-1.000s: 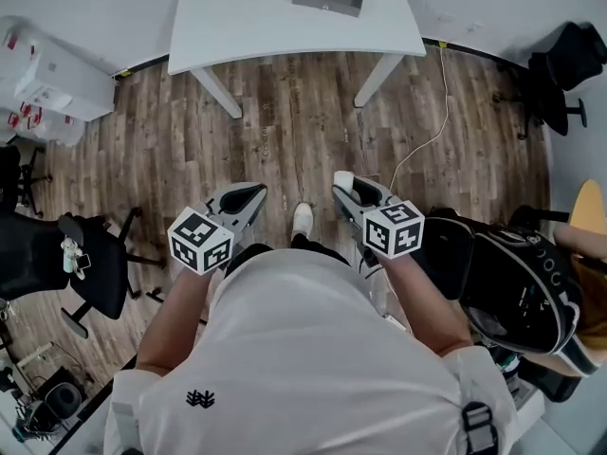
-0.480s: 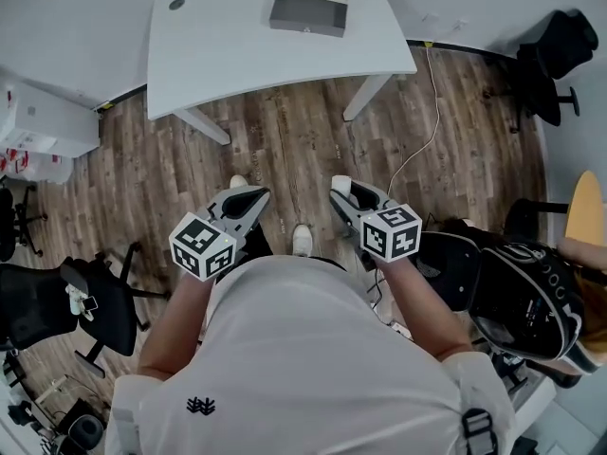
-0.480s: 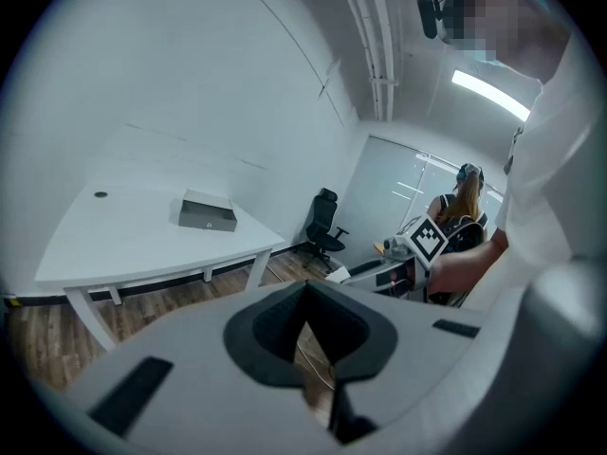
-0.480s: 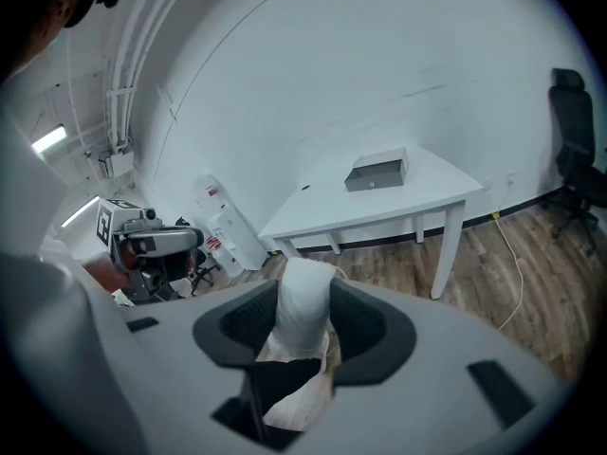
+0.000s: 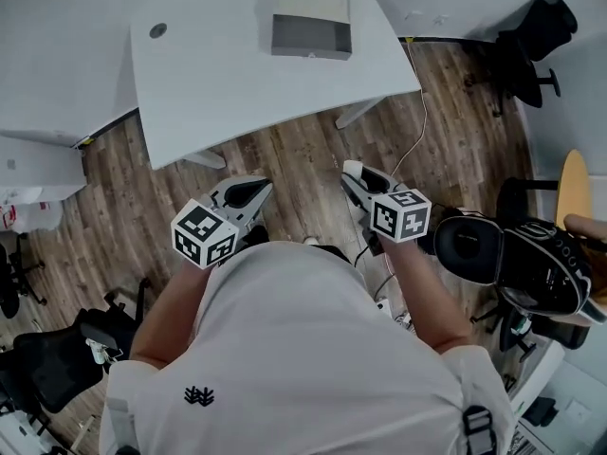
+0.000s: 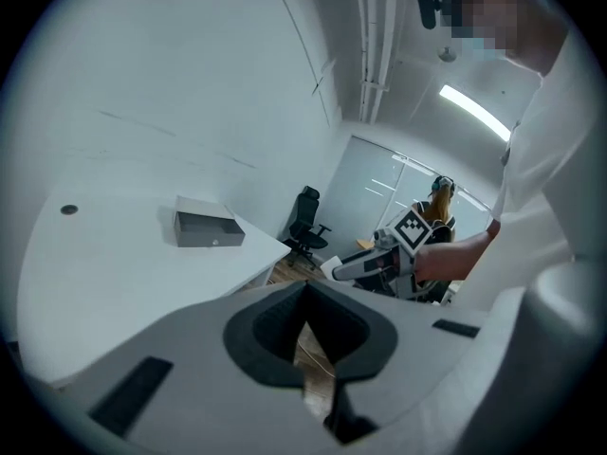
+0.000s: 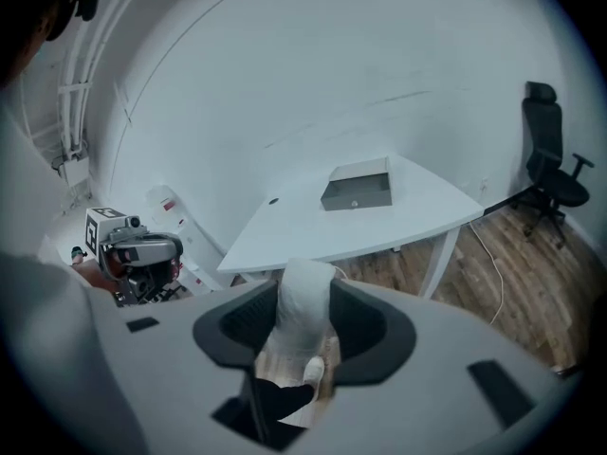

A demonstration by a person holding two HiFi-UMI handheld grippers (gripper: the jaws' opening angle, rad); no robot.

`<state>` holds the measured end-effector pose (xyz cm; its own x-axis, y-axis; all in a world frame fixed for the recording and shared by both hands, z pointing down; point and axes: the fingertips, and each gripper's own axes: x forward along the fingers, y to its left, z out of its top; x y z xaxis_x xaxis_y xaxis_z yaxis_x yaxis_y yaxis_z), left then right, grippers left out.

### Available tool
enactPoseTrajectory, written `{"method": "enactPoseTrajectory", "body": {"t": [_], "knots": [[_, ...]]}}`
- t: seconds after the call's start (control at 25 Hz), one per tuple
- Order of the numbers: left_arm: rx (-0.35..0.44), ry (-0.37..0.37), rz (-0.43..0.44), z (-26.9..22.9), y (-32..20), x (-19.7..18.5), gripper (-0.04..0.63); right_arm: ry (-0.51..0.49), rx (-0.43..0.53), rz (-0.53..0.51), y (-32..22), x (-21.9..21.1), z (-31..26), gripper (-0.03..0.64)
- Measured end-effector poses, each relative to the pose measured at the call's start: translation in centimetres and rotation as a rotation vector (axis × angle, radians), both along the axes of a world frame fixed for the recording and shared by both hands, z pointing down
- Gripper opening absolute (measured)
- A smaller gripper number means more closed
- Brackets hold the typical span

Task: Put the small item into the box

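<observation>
- Closer than a second ago, the white table [image 5: 209,74] fills more of my head view, its near edge now just ahead of both tools.
- My left gripper [image 5: 248,191] is pinched together on nothing; I'd keep it low and out of the way.
- The grey box [image 5: 311,25] sits open-topped toward the table's far side.
- My right gripper [image 5: 358,174] clamps the small white item [image 7: 305,311]; I'd carry it level over the box's opening before loosening.

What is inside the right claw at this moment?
A small white item, gripped between the pads of the right claw. The pads cover its two sides, so those cannot be seen.
</observation>
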<state>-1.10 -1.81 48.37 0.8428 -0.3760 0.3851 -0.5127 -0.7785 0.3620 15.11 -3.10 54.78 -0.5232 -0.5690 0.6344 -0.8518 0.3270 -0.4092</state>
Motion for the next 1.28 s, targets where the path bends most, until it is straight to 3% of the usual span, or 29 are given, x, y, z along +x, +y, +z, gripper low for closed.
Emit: {"method": "enactPoseTrajectory", "body": {"t": [0.24, 0.44, 0.88, 1.28], "knots": [[0.015, 0.005, 0.069, 0.1, -3.0, -4.6, 0.006, 0.039, 0.014, 0.073, -5.6, -2.5, -0.3, 0.176], [0.017, 0.023, 0.058, -0.1, -5.3, -5.4, 0.006, 0.069, 0.013, 0.079, -11.0, -3.0, -0.6, 0.176], [0.046, 0.013, -0.063, -0.6, -10.0, -8.4, 0.006, 0.113, 0.038, 0.034, -23.8, -4.6, -0.1, 0.176], [0.058, -0.015, -0.205, -2.1, -18.4, -5.8, 0.006, 0.128, -0.039, -0.026, -36.4, -2.3, 4.3, 0.176]]}}
